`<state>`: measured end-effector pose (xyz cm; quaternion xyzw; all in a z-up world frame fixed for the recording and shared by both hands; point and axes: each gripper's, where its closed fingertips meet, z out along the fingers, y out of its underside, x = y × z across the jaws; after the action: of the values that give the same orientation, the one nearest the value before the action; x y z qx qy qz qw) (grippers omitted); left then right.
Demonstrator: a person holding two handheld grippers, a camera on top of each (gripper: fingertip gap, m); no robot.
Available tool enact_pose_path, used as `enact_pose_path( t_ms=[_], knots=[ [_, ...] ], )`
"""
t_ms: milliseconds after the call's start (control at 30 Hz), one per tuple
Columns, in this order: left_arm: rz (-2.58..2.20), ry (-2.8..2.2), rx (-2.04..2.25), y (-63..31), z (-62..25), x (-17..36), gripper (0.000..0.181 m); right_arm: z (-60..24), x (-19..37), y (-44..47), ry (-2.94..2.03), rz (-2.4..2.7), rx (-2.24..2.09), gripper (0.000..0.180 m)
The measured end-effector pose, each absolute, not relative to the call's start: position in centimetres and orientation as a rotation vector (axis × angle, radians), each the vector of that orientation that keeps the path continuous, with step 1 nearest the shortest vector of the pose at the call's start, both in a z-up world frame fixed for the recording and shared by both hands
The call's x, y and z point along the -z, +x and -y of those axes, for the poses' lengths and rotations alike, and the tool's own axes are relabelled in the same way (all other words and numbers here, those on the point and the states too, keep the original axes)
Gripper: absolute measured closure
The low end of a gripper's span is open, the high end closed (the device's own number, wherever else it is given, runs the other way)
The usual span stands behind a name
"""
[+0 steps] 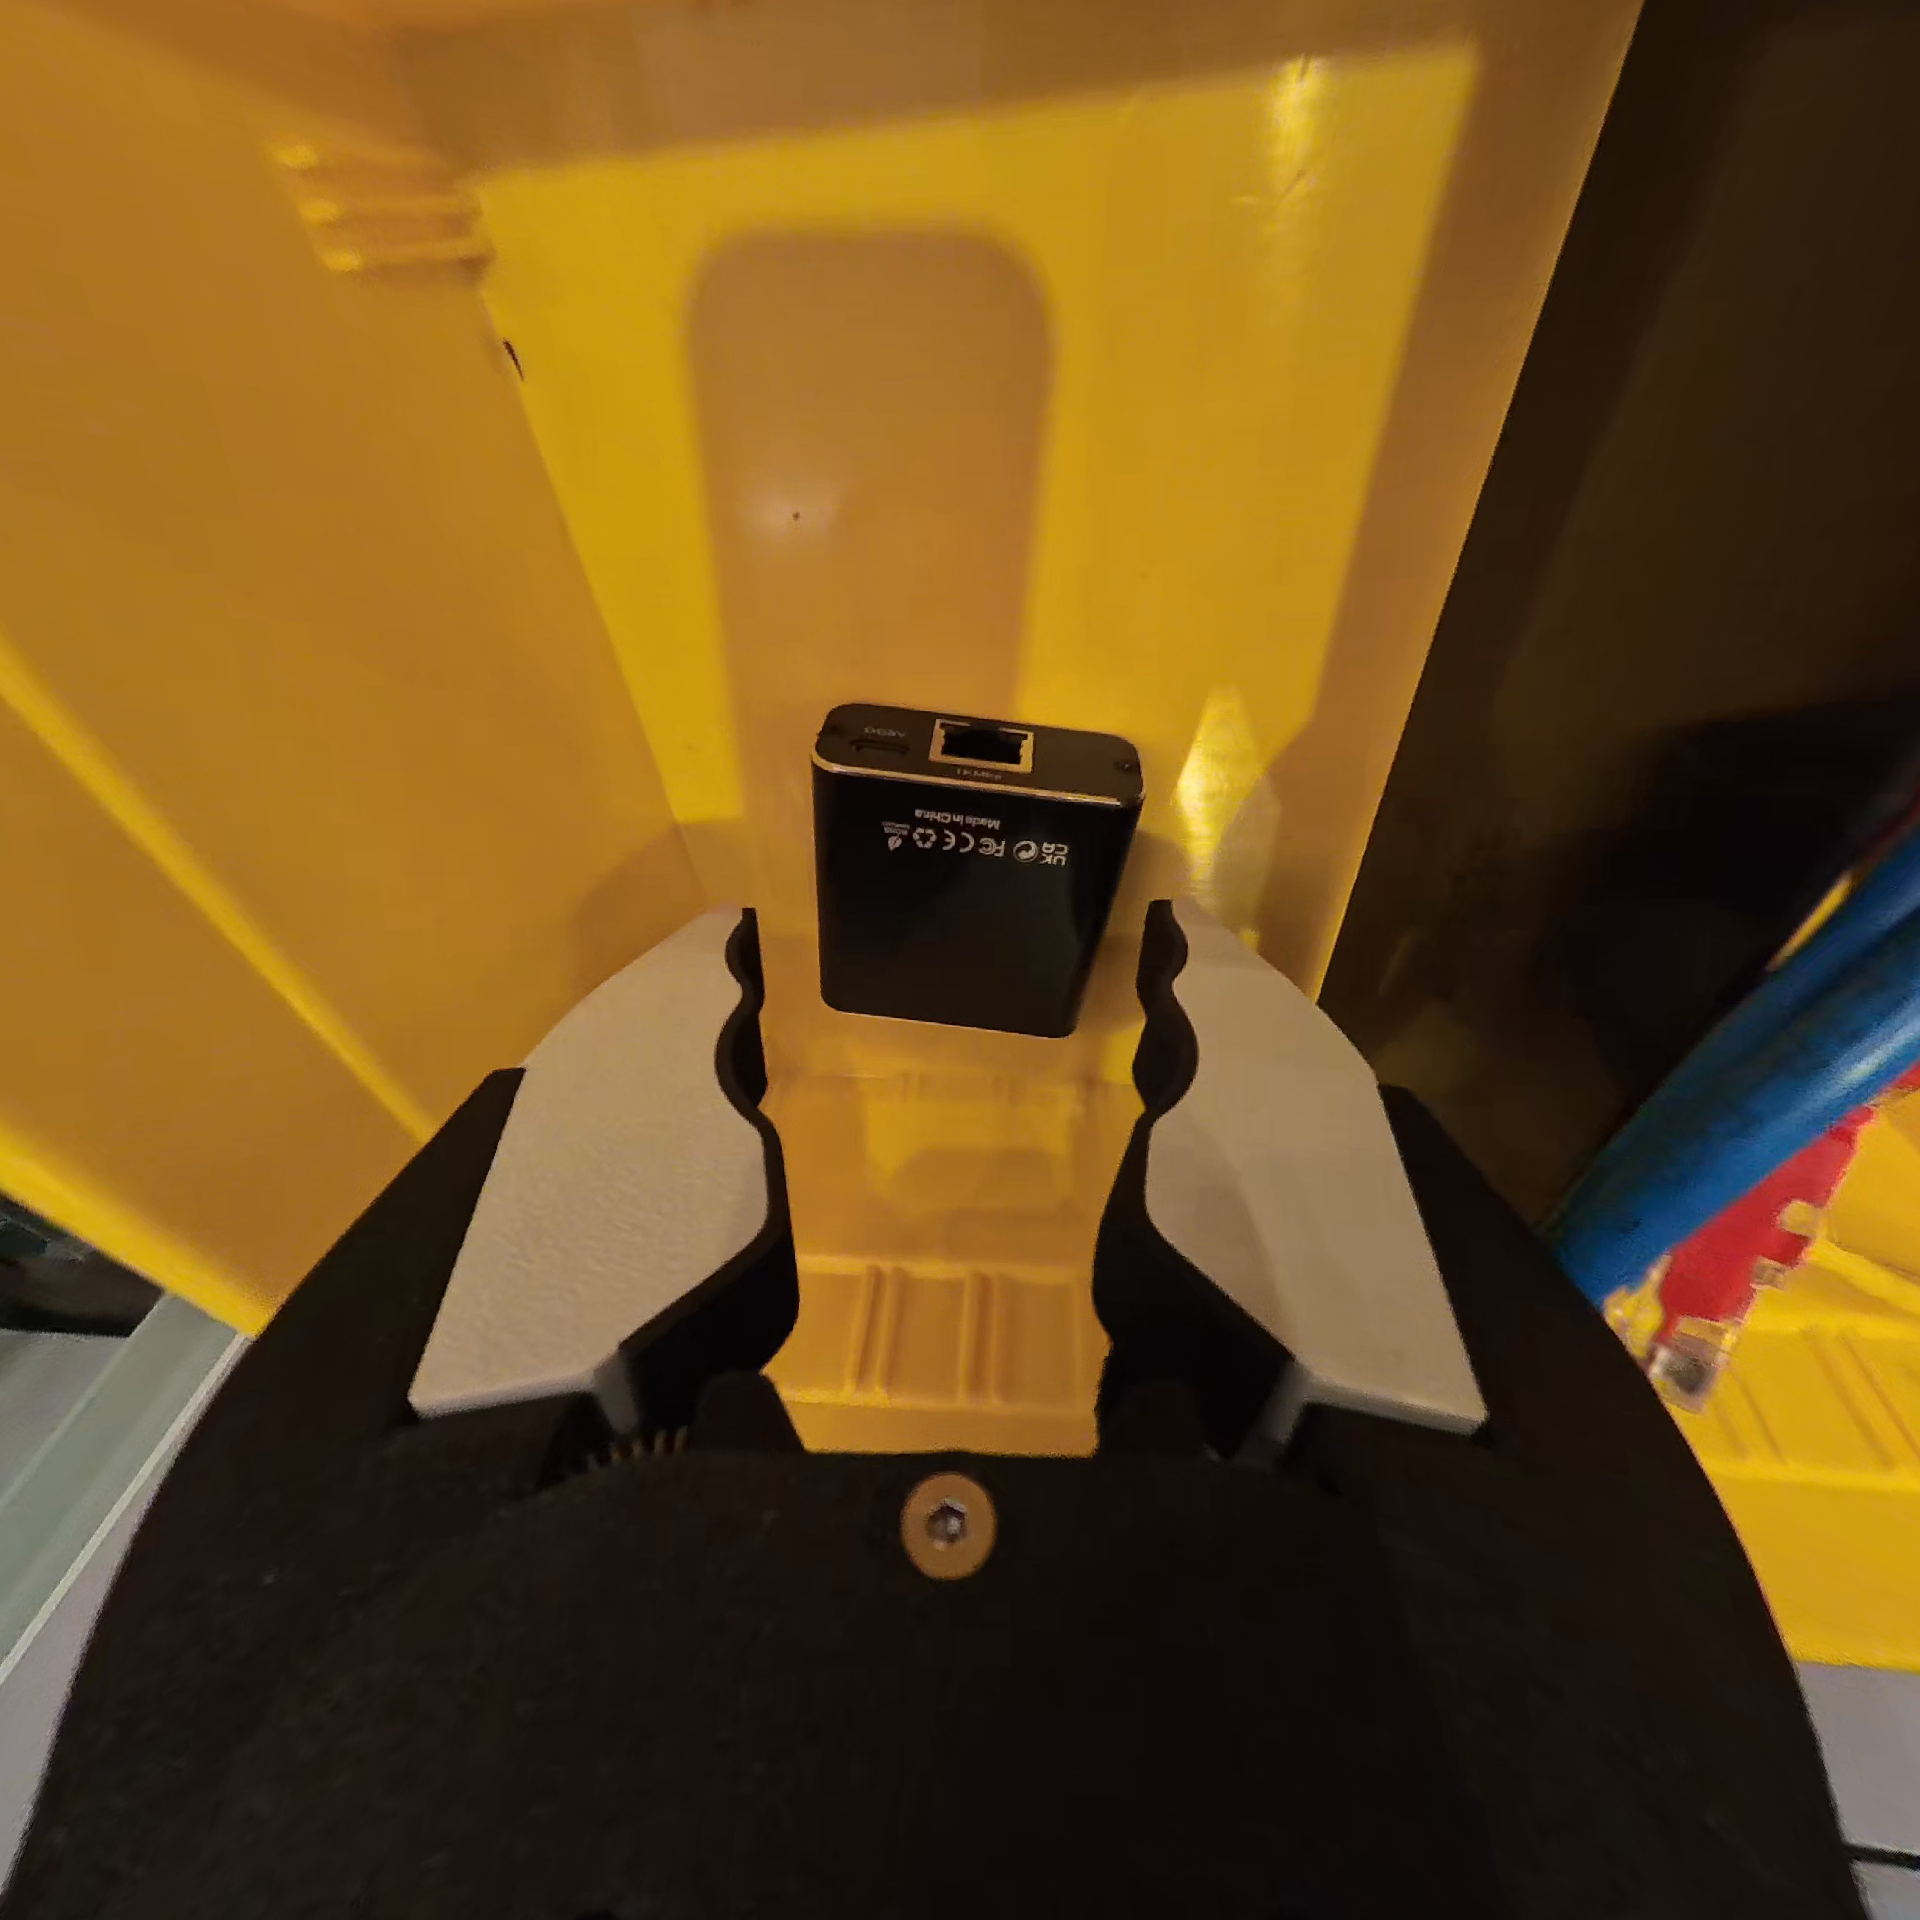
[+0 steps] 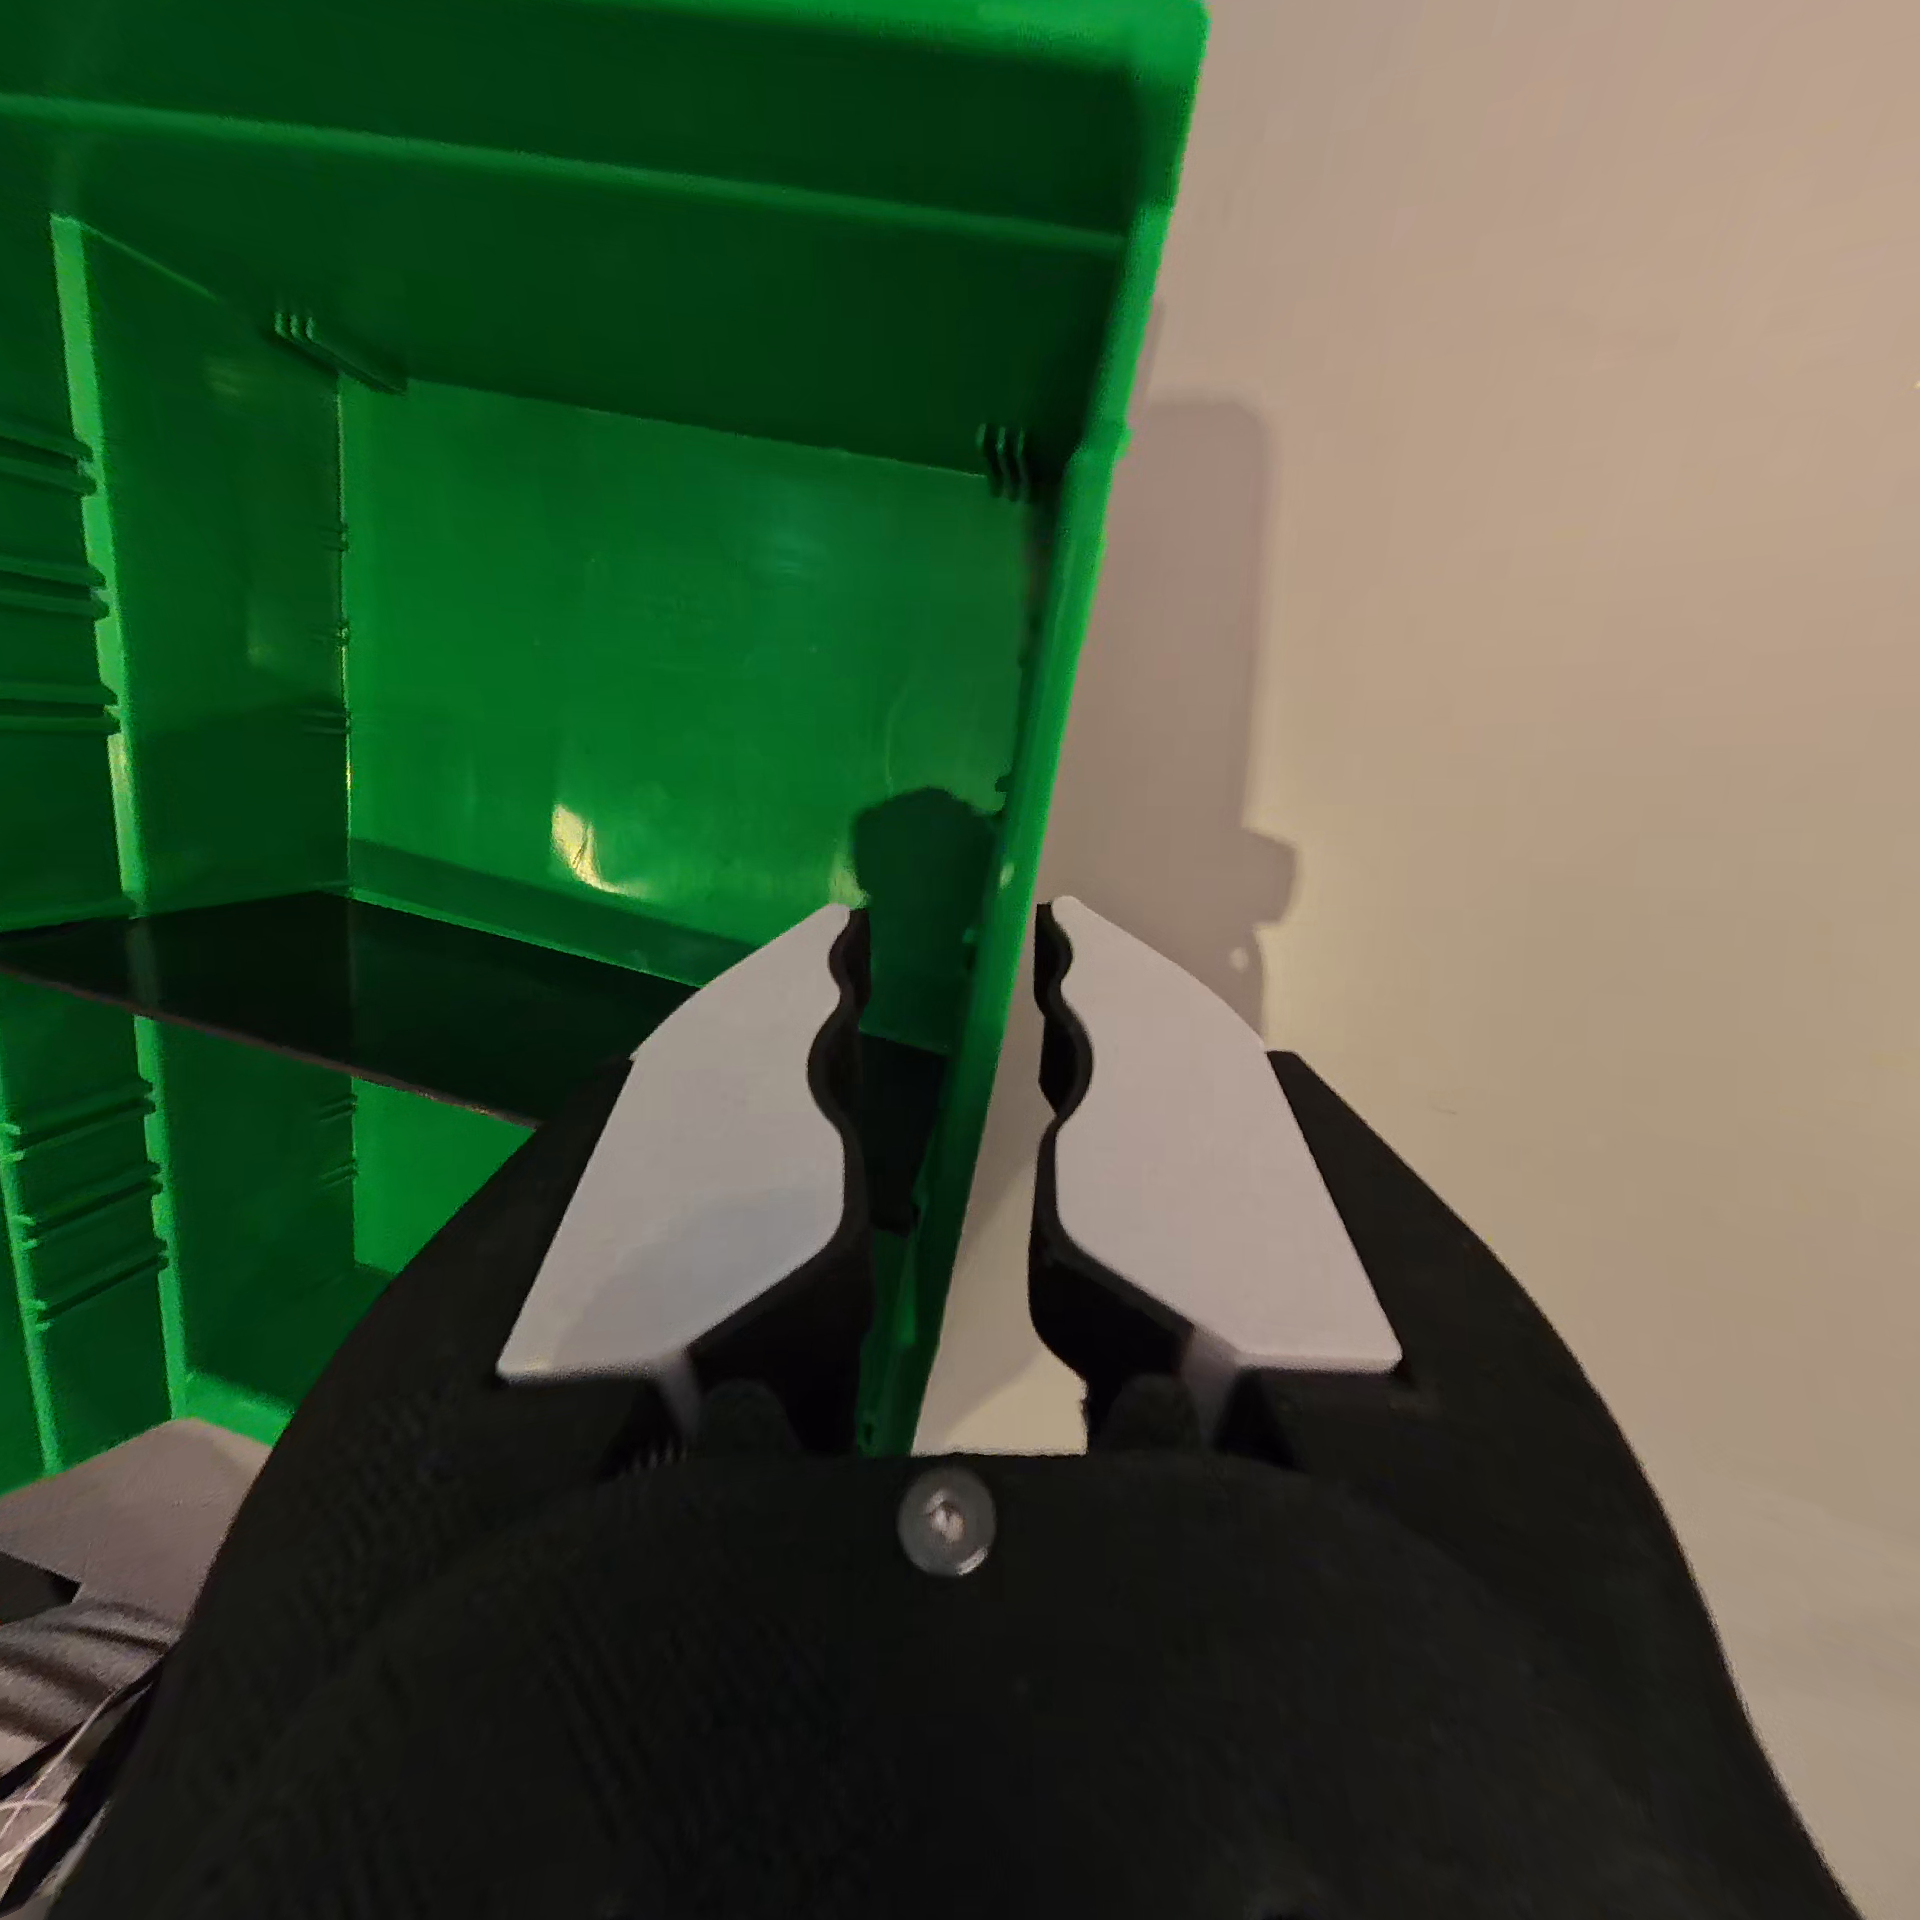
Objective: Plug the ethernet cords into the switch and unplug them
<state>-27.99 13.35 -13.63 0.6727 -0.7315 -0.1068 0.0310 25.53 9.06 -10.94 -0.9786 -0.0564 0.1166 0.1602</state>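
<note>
Inside a glossy yellow plastic bin [image 1: 312, 623] lies the small black rectangular switch [image 1: 966, 894], its single empty port facing away from the left gripper [image 1: 951, 925], whose jaws are spread wide on either side of the box's near end without touching it. Blue and red ethernet cords [image 1: 1756, 1122] with clear plugs lie apart to the right. Separately, the right gripper [image 2: 948, 925] hangs released astride the side wall of a green plastic bin [image 2: 665, 665], beside a pale wall [image 2: 1558, 623].
</note>
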Motion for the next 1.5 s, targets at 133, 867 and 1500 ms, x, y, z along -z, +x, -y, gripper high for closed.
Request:
enact_pose_path(
  t_ms=[133,867,1500],
  knots=[
    [2.233,2.018,0.371,-29.0,-13.5,14.6,0.110,-9.2,10.9,25.4,-2.797,0.174,-0.324,0.147],
    [2.093,2.106,0.555,-29.2,-13.6,10.3,0.123,-7.6,10.6,30.9,-2.735,0.136,-0.308,0.170],
    [2.534,2.097,0.427,-10.0,-7.1,-1.4,0.122,-8.9,10.0,32.8,-2.596,0.179,-0.323,0.170]
  ],
)
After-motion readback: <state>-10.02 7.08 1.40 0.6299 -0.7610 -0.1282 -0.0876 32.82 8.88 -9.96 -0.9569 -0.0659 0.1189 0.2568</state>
